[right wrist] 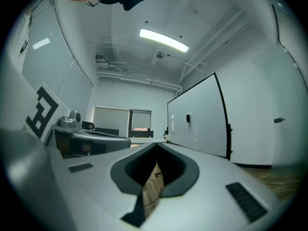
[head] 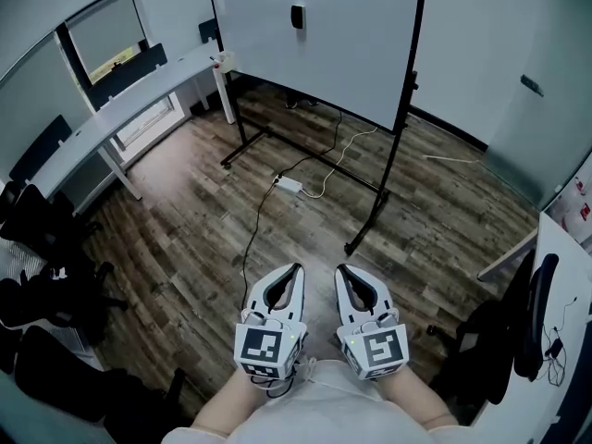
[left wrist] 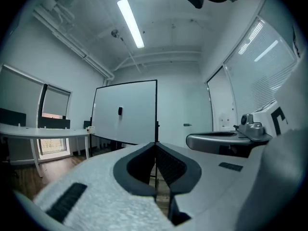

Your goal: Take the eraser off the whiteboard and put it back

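Eraser [head: 297, 17]: black, stuck on whiteboard [head: 342, 54], across the room. Left hand-held gripper [head: 292, 272], right hand-held gripper [head: 345, 273]: side by side, jaws together, nothing between them

We count one whiteboard [head: 314, 44], one eraser [head: 297, 17], one power strip [head: 289, 184], and two grippers: left gripper [head: 296, 269], right gripper [head: 339, 269].

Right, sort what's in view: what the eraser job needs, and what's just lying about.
For the job: eraser, whiteboard, left gripper, right gripper, both shut and empty.
Lying about: power strip and cable on the floor, long desk, office chairs.
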The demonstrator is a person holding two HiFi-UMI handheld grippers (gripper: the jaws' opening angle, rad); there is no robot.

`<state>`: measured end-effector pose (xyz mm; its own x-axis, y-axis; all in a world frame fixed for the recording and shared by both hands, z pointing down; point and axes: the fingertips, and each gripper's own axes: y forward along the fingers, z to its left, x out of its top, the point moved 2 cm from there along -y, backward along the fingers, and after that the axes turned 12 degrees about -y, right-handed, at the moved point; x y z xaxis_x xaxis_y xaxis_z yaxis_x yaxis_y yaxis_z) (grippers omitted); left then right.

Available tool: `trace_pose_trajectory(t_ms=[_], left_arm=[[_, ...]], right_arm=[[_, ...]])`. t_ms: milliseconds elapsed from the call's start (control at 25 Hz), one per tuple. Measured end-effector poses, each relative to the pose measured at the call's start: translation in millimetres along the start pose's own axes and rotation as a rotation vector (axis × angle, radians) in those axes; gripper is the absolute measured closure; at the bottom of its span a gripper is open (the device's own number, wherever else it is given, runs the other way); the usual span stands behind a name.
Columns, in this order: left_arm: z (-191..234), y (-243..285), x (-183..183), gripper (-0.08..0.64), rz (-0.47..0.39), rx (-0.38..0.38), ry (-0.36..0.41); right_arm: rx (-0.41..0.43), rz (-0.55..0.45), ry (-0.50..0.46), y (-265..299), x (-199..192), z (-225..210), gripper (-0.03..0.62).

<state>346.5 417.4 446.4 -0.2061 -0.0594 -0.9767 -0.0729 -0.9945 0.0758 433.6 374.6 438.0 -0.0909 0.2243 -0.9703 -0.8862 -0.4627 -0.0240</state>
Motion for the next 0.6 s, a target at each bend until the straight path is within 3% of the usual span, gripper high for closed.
trace_pose_trajectory(t_ms=[240, 600], left_arm=[[11, 8, -8, 0.543, 0.014, -0.004, 0.005], [83, 47, -16, 0.543, 0.043, 0.011, -0.048]], right_arm=[[0.016, 0.036, 0.017, 17, -13, -1, 0.566], [0.026, 0.096, 0.033, 88, -39, 4, 0.566]])
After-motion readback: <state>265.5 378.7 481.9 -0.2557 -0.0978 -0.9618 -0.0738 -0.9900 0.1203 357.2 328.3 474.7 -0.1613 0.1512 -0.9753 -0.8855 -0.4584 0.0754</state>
